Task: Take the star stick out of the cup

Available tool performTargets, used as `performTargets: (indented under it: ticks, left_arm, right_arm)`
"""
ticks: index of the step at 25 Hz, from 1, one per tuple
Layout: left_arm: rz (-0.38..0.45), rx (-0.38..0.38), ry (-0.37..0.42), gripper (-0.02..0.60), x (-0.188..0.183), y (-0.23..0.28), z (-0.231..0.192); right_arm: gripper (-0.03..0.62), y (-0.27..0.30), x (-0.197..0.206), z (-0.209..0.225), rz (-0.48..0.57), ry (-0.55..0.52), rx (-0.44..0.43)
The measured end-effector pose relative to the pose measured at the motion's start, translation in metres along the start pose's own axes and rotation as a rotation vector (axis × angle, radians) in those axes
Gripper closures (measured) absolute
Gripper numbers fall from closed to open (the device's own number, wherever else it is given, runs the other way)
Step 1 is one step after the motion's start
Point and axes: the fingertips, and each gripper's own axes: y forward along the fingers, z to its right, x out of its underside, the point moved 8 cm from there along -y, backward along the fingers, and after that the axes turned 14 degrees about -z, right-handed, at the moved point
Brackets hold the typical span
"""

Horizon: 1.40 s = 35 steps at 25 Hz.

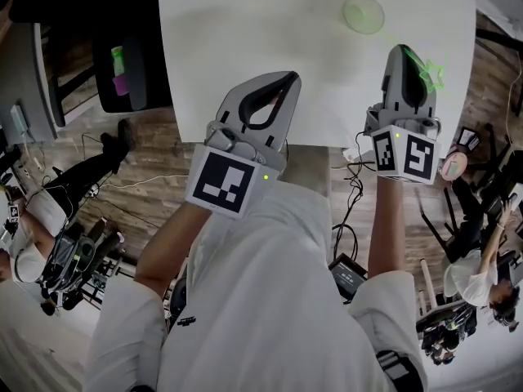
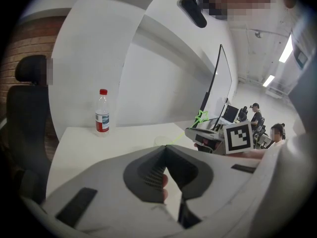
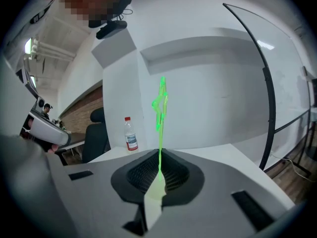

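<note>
Evidently the star stick [image 3: 160,133] is clamped by the right gripper [image 1: 402,51] for lifting from the cup [image 1: 363,13]; the left gripper [image 1: 284,78] is closed, empty.

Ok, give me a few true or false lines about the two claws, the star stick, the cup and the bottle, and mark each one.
1. The right claw is shut on the star stick. True.
2. The left claw holds the water bottle. False: its jaws are together with nothing between them, and the bottle stands apart from it on the table.
3. The bottle's cap is blue. False: it is red.
4. The cup stands on the table. True.
5. The star end of the stick is down inside the cup. False: the star stands above the right claw, away from the cup.
</note>
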Motion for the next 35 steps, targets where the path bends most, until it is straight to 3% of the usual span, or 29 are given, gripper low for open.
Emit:
performTargets:
  ticks: [16, 20, 26, 35]
  left_arm:
    - [0.080, -0.030, 0.006, 0.588, -0.024, -0.037, 0.007]
    - [0.164, -0.059, 0.037, 0.588, -0.032, -0.050, 0.000]
    - [0.260, -0.102, 0.024, 0.588, -0.044, -0.085, -0.005]
    - [0.348, -0.156, 0.012, 0.588, -0.054, -0.128, -0.015]
  right_arm:
    - [0.577, -0.060, -0.049, -0.016, 0.039, -0.053, -0.035]
    - [0.577, -0.077, -0.067, -0.022, 0.058, -0.061, -0.049]
    - [0.577, -0.105, -0.093, -0.039, 0.087, -0.095, -0.076]
    - [0.577, -0.139, -0.127, -0.057, 0.130, -0.127, -0.079]
